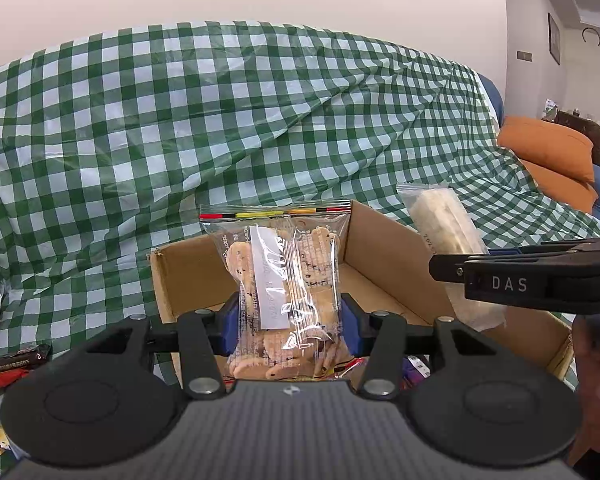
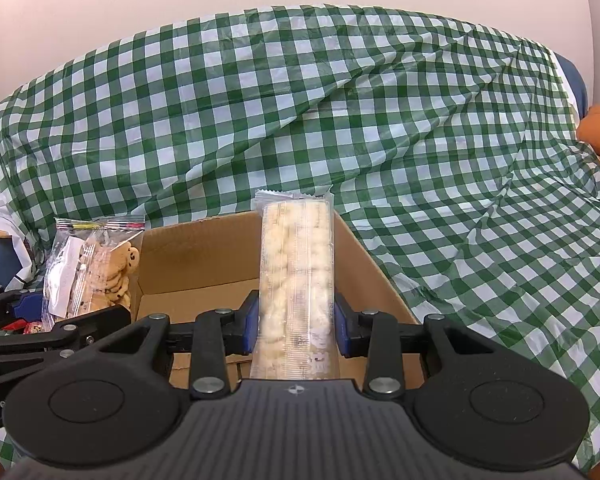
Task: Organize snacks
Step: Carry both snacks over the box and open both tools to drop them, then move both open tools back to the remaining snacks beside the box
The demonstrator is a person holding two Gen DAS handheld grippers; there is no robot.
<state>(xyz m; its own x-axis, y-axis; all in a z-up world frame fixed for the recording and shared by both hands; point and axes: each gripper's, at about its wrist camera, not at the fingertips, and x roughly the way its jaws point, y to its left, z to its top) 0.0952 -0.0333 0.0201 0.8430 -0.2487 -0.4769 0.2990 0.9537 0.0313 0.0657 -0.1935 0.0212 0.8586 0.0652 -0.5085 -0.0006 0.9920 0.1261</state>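
Now the left gripper (image 1: 289,322) squeezes cookies (image 1: 286,280) and the right gripper (image 2: 296,326) squeezes crackers (image 2: 296,280) (both over the box (image 2: 196,256)), so next they should drop them in.

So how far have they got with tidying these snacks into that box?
Not far, it seems. The cardboard box shows mostly bare floor; whether anything is packed I cannot tell. In hand: the left gripper clamps a cookie bag, and the right gripper clamps a pale puffed-snack pack, both held over the box. Still left: a dark wrapped snack on the checked cloth beside the box.
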